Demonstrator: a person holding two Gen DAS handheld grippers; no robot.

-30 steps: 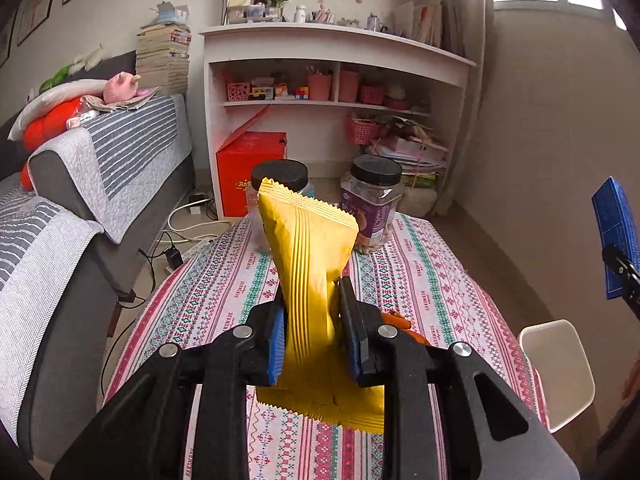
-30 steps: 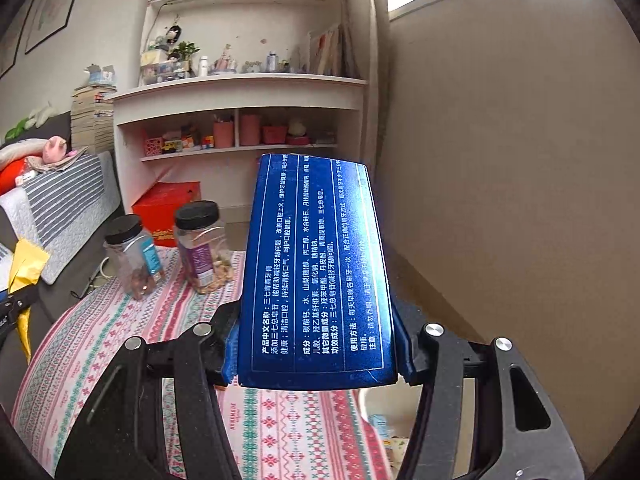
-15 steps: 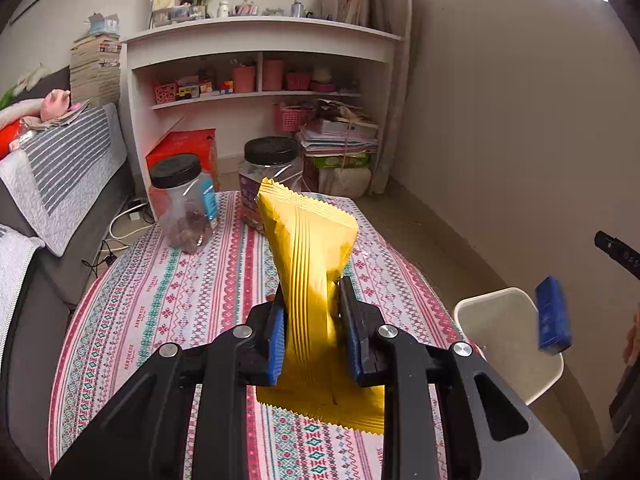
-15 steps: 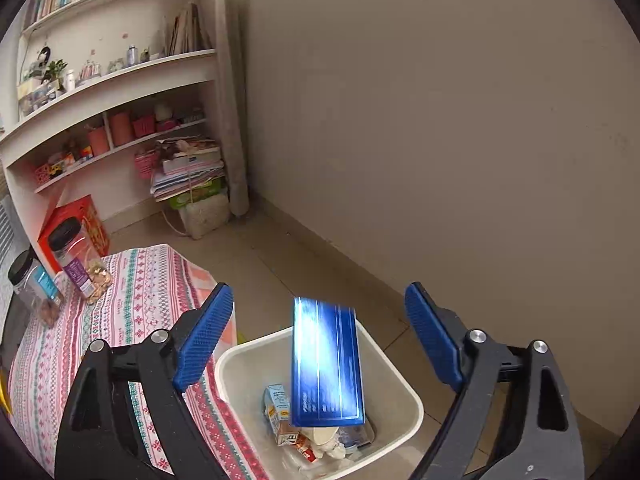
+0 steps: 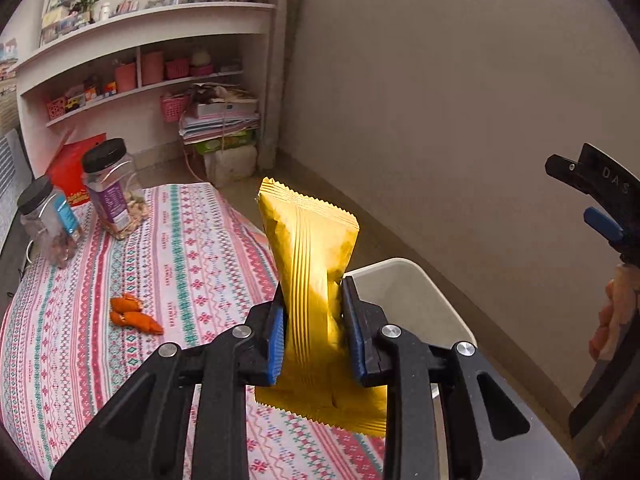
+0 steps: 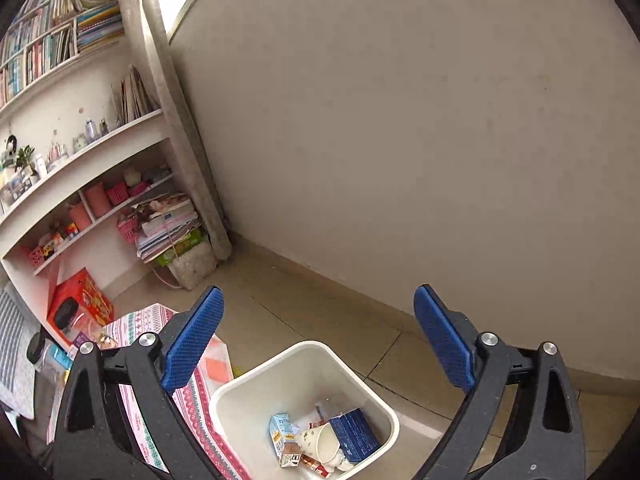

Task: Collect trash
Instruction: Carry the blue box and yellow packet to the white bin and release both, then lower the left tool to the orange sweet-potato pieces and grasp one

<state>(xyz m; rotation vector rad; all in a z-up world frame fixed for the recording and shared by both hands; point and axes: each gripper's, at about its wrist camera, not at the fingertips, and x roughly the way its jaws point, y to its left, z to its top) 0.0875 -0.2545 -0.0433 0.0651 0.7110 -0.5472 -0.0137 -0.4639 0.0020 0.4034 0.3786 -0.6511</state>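
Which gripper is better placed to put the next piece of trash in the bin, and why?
The left gripper: it is shut on the yellow wrapper, right beside the bin. The right gripper hangs open and empty above the bin.

Two clear jars with black lids [image 5: 111, 188] stood at the left of the left wrist frame on a patterned tablecloth [image 5: 192, 256] in pink, red and green. Behind them, at upper left, white shelves [image 5: 148, 36] carried pink baskets and pots, and a red box [image 5: 66, 164] leaned at their foot. A tied stack of books and papers [image 6: 168, 226] sat on the floor by a grey curtain [image 6: 176, 120]. A plain beige wall [image 6: 400, 140] filled the right of both frames.
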